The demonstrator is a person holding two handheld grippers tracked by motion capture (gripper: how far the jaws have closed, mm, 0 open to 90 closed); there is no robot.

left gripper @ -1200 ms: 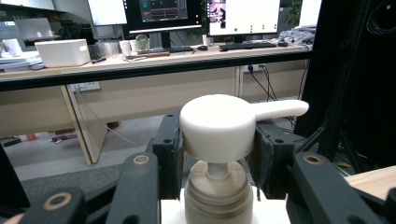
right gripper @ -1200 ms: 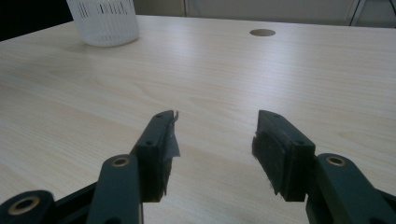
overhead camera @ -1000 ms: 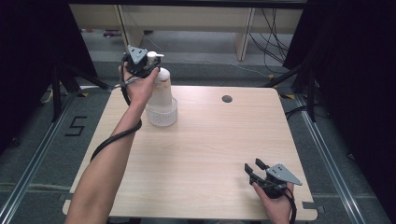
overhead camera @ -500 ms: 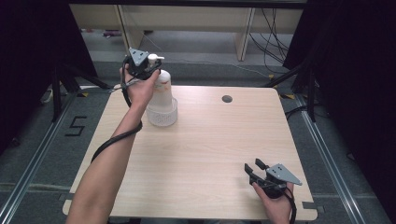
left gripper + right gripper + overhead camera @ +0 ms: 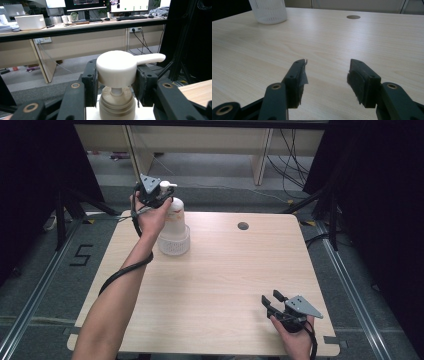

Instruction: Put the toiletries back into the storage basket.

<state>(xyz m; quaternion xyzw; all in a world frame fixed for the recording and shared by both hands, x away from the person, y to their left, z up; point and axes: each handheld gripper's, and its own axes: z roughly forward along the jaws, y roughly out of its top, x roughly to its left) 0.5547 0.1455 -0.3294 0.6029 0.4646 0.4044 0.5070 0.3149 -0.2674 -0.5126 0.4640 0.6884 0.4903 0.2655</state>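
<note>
Gripping the pump head (image 5: 117, 67) from both sides, the left gripper (image 5: 156, 195) tops the upright bottle (image 5: 172, 227) at the table's (image 5: 225, 285) far-left; contact looks firm. Right gripper (image 5: 272, 304) rests near, jaws wide, empty.

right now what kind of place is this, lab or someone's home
Most likely a lab or office workroom. Beyond the pump bottle held in the left gripper, a long desk carries monitors and a keyboard; the light wooden table stands on grey floor among dark frames.

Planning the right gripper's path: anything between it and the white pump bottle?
Nothing: bare light wood tabletop from right gripper to white pump bottle, per high view.
</note>
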